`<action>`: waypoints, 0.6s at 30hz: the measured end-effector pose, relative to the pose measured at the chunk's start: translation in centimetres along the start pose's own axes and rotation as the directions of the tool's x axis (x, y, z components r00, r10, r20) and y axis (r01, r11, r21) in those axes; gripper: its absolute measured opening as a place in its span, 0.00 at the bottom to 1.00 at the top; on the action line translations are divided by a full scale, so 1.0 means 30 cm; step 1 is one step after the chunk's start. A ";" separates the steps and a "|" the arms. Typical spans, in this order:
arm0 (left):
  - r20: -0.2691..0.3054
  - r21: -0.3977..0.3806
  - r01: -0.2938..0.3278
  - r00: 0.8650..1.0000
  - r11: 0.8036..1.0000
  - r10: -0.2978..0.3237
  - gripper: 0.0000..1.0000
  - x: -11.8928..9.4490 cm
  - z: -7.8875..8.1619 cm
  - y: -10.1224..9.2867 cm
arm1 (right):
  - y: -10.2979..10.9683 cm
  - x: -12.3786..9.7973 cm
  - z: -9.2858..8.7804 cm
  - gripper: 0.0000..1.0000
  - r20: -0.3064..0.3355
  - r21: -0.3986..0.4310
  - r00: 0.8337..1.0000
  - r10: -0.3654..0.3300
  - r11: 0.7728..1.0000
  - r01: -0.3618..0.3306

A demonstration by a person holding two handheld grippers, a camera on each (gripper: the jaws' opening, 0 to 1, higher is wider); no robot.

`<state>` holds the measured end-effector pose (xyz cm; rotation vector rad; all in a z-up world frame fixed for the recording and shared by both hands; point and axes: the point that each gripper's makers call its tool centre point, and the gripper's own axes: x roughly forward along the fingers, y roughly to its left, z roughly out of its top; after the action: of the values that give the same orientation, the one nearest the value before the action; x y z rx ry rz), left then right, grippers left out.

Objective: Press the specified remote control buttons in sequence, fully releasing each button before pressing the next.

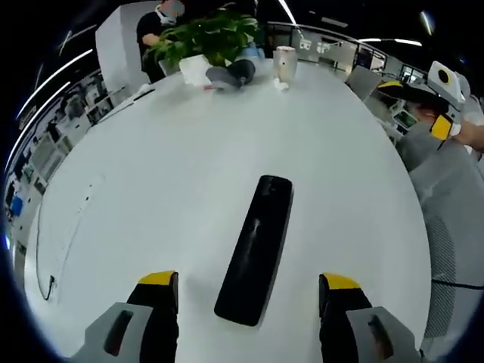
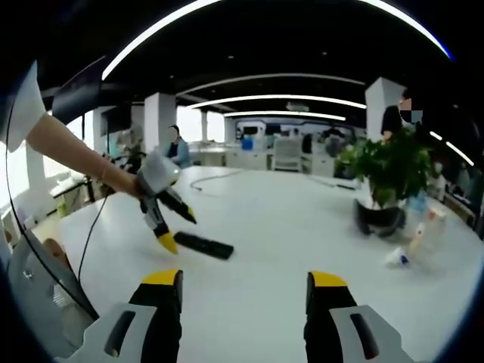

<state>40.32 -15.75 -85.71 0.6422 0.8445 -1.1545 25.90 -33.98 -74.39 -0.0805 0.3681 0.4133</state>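
Remote control (image 1: 255,248): one, black and long, lying flat on the white table (image 1: 166,166); framed between the left gripper's jaws in the left gripper view, near end just ahead of the yellow tips, far end pointing up the table. In the right gripper view, seen as a dark bar (image 2: 204,245) well ahead and to the left.

Why so placed: flat on bare table, face up by the look of it, likely so buttons can be pressed from above; button detail too dark to read.

Left gripper (image 1: 248,291): jaws spread wide, straddling the remote's near end without touching it; holding nothing. In the right gripper view (image 2: 175,231), held in a person's hand (image 2: 121,180), angled down, one yellow tip just beside the remote's end; contact cannot be told. Probably poised for a press.

Right gripper (image 2: 246,291): jaws apart, nothing between them; held back, well apart from the remote, probably to keep everything in sight.

Grippers counted: two, each with two yellow-tipped jaws.

Potted plant (image 1: 208,38): one, green, at the table's far edge.

Pale cup (image 1: 285,62): one, upright, near the plant.

Dark rounded thing (image 1: 231,74): one, at the plant's foot; kind unclear.

Cable (image 1: 60,242): one thin line along the table's left side.

People: at least two beyond the table.
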 end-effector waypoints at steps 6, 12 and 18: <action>-0.032 0.036 0.013 0.999 0.999 -0.012 0.68 0.011 -0.007 0.006 | 0.001 0.001 -0.002 0.64 -0.004 0.002 1.000 0.002 1.000 -0.002; -0.055 0.042 0.040 0.998 0.998 -0.037 0.58 0.021 -0.016 0.009 | -0.001 0.002 -0.004 0.63 -0.007 0.001 1.000 0.001 1.000 -0.001; -0.061 0.060 0.047 0.997 0.997 -0.043 0.55 0.024 -0.014 0.014 | 0.001 0.003 -0.007 0.63 -0.011 -0.002 1.000 0.003 1.000 -0.003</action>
<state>40.74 -15.66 -86.53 0.7146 0.8808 -1.2111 25.91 -33.97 -74.62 -0.0842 0.3786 0.4163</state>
